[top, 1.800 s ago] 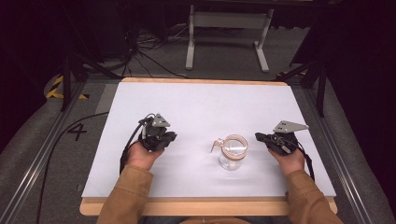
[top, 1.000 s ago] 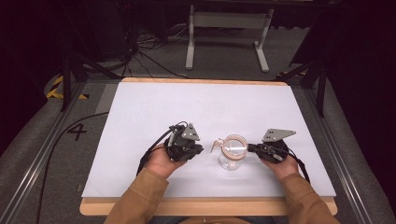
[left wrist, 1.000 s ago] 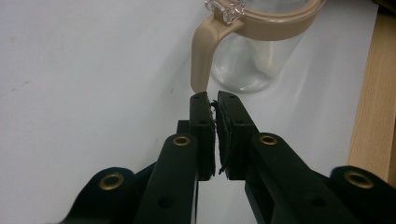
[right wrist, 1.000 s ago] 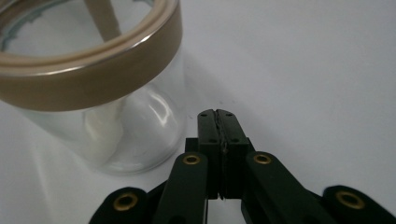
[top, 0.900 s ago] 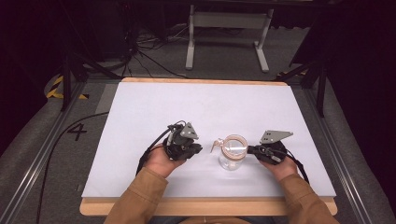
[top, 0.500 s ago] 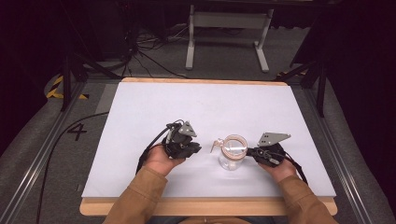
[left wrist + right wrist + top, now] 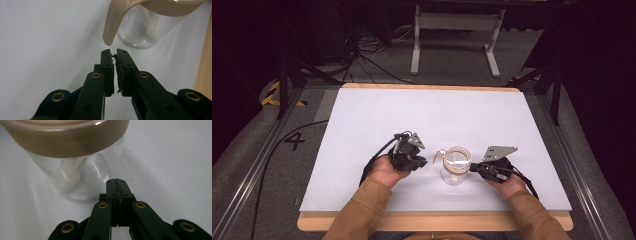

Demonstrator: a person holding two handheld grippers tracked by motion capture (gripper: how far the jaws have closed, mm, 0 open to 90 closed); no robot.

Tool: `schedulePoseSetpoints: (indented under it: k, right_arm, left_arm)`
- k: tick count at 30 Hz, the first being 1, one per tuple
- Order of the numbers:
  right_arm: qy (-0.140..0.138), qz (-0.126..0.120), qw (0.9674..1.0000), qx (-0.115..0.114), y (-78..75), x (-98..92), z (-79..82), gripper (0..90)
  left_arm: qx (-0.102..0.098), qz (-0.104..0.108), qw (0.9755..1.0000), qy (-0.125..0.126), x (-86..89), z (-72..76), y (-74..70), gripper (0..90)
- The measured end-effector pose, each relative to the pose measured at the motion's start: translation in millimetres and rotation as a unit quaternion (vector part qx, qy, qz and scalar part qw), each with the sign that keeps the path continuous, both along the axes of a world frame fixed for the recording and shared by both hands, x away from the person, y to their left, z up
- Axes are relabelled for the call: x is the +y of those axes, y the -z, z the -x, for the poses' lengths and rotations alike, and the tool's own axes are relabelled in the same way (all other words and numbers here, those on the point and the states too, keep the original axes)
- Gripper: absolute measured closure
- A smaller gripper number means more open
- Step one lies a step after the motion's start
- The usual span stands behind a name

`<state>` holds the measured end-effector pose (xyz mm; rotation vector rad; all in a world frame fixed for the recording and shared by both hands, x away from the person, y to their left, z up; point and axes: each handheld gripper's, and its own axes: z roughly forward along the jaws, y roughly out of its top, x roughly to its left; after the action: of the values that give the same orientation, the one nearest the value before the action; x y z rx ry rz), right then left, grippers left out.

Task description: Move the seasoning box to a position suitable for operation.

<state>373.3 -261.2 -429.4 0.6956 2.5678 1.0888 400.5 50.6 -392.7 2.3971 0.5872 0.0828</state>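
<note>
Glass jar upright near worktop front edge, between 2 claws; lid tab just ahead of left claw, nearly closed, empty; right claw closed, empty, beside jar wall.

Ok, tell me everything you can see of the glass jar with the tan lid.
The clear glass jar with the tan lid stands upright on the white table top, near the front edge, between the two hand-held grippers. A tan band rings its mouth, and a curved tan handle or tab juts from the rim and hangs down its side. Something pale shows through the glass. The left hand-held gripper points at the tab without touching it; the right hand-held gripper sits shut close by the wall.
</note>
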Motion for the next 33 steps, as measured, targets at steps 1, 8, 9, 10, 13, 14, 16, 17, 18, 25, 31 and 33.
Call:
schedulePoseSetpoints:
  k: [1, 8, 9, 10, 13, 14, 16, 17, 18, 25, 31, 33]
  right_arm:
    - [0.000, 0.001, 1.0000, 0.001, 0.8, 1.4, 0.8, 89.8]
    - [-0.031, 0.012, 0.9995, 0.000, 3.1, 14.4, 9.9, 89.8]
    - [-0.036, 0.015, 0.9992, -0.002, 3.0, 16.7, 11.9, 89.8]
    - [-0.047, 0.016, 0.9988, -0.003, 2.9, 19.2, 14.2, 89.8]
    - [-0.062, 0.026, 0.9976, -0.013, 2.1, 22.1, 17.9, 89.8]
    - [-0.064, 0.022, 0.9977, -0.011, 1.1, 21.4, 18.1, 89.8]
    - [-0.064, 0.015, 0.9978, -0.013, -0.4, 19.9, 18.3, 89.8]
    - [-0.062, 0.015, 0.9978, -0.015, -1.1, 18.9, 18.5, 89.8]
    - [-0.060, 0.015, 0.9979, -0.015, -1.6, 18.2, 18.8, 89.8]
    - [-0.052, 0.015, 0.9984, -0.017, -1.0, 11.6, 19.2, 89.8]
    - [-0.051, 0.014, 0.9984, -0.019, -0.9, 9.4, 19.6, 89.8]
    - [-0.050, 0.014, 0.9985, -0.019, -0.6, 9.0, 20.0, 89.8]
  left_arm:
    - [0.000, 0.000, 1.0000, -0.008, -0.2, -0.9, 1.0, 86.2]
    - [0.006, -0.003, 0.9999, -0.014, 0.0, -5.5, 3.7, 89.1]
    - [0.007, 0.002, 0.9998, -0.018, -0.4, -5.6, 4.4, 89.1]
    - [0.005, 0.001, 0.9998, -0.018, -0.3, -6.4, 4.7, 89.1]
    - [0.007, -0.001, 0.9997, -0.025, -0.9, -7.5, 6.1, 89.2]
    - [0.004, -0.001, 0.9995, -0.030, -1.7, -7.2, 6.7, 89.2]
    - [-0.003, 0.004, 0.9993, -0.037, -2.8, -8.1, 7.6, 89.1]
    - [-0.003, 0.005, 0.9990, -0.044, -4.0, -8.2, 8.2, 89.2]
    - [-0.007, 0.004, 0.9989, -0.046, -5.7, -8.4, 8.8, 89.2]
    - [-0.003, 0.009, 0.9992, -0.040, -6.2, -10.3, 7.9, 89.5]
    - [-0.004, 0.004, 0.9994, -0.034, -6.6, -9.3, 3.7, 89.5]
    - [-0.002, 0.003, 0.9996, -0.028, -6.2, -9.9, 3.9, 89.5]
